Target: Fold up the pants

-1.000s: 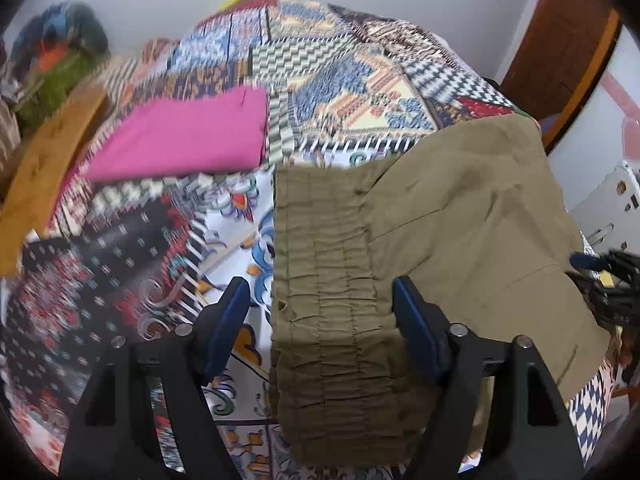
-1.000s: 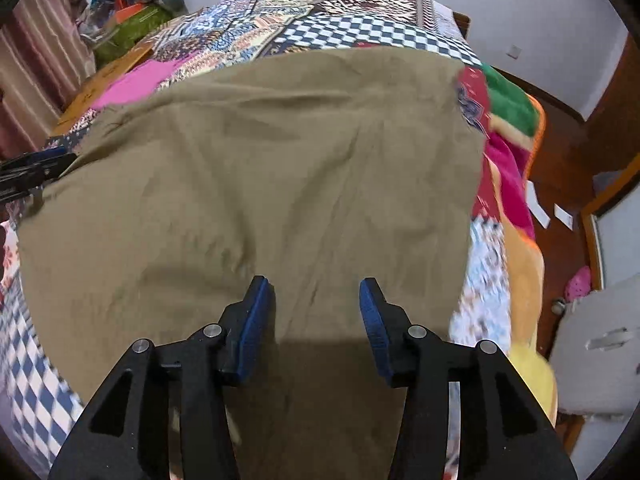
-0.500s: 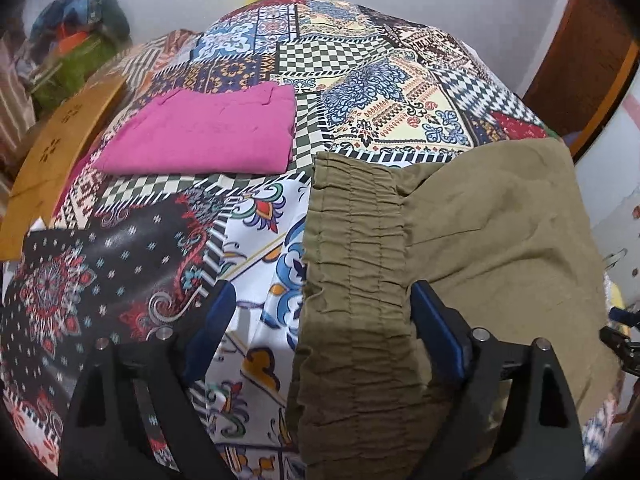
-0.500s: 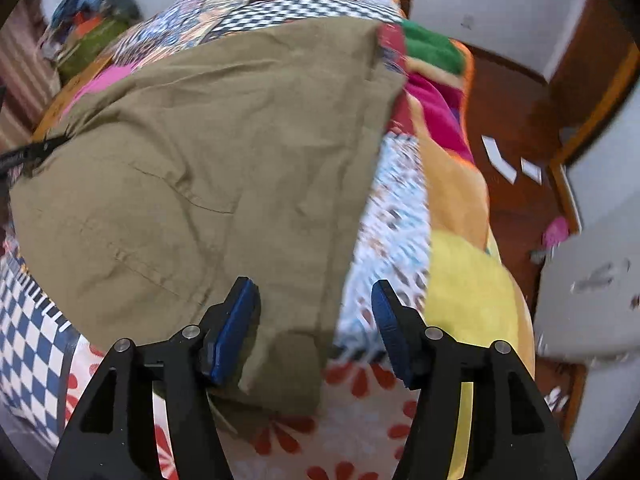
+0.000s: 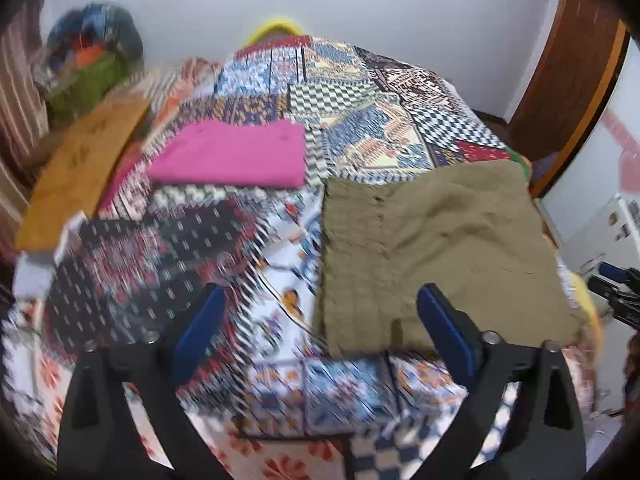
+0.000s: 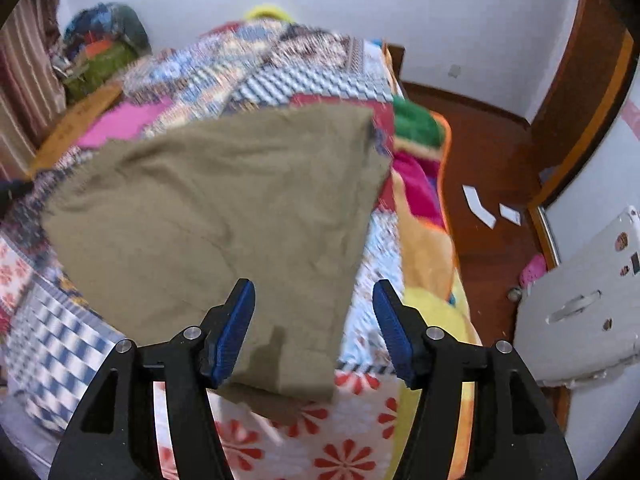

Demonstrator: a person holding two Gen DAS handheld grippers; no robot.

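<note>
The olive pants (image 5: 440, 248) lie folded into a rough square on the patchwork quilt (image 5: 160, 248), elastic waistband along their left edge. My left gripper (image 5: 320, 304) hovers above and in front of them. Its jaws are opening wide, and no pad touches the near left corner of the cloth below. In the right wrist view the pants (image 6: 224, 208) spread away to the left, and one folded corner reaches toward the bed's front edge. My right gripper (image 6: 314, 292) is open above that corner with its pads off the cloth. It also shows at the right edge as the right gripper (image 5: 616, 292).
A folded pink garment (image 5: 236, 156) lies beyond the pants to the left. A wooden board (image 5: 80, 168) and a heap of bundles (image 5: 92, 68) line the far left. Right of the bed are the wooden floor (image 6: 488, 152), paper scraps (image 6: 480, 208) and a white cabinet (image 6: 580, 300).
Both grippers rose and drew back from the pants. The left jaws widened away from the waistband, and the right jaws spread apart. The pants stay flat on the quilt.
</note>
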